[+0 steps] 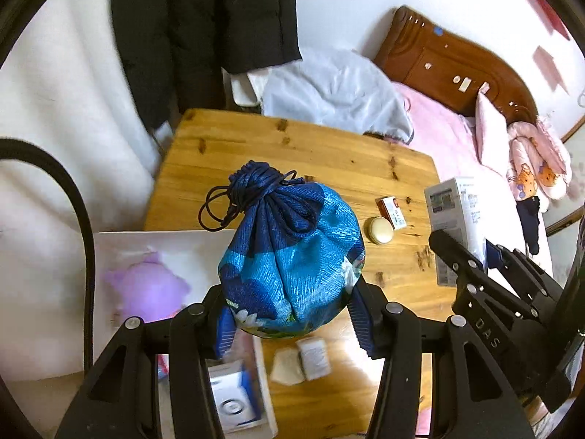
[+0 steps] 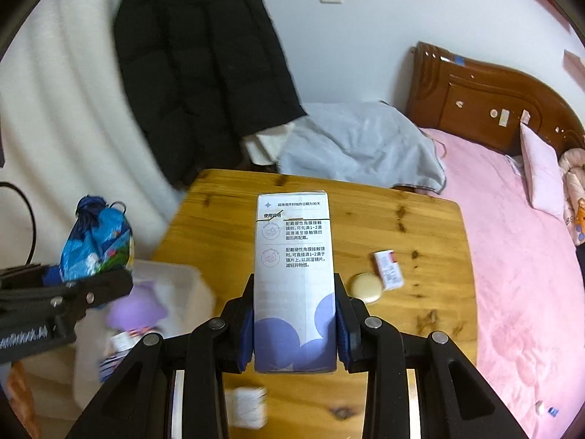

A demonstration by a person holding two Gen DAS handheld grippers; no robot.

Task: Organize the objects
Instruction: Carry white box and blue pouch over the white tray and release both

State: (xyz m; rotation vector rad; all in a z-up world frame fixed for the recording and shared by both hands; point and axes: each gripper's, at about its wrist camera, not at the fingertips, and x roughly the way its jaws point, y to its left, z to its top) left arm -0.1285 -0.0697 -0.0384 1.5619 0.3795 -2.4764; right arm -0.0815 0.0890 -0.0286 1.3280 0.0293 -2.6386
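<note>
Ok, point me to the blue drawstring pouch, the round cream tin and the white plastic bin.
Blue drawstring fabric pouch (image 1: 292, 256), left wrist view, middle of its bulging body.
Round cream tin (image 2: 366, 287), right wrist view, centre of lid.
White plastic bin (image 2: 182, 274), right wrist view, far rim.

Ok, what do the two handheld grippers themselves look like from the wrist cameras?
Both are matte black angular linkages with silver pivot bolts and ribbed blue finger pads. The right gripper shows white "DAS" lettering; the left gripper bears blurred white print. A black cable loops nearby.

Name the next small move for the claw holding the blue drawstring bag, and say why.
Probably carry the blue drawstring fabric bag, gripped in the left claw, sideways over the white plastic bin and lower it. The bag hangs above the wooden table, beside the bin that already holds a purple plush toy.
</note>
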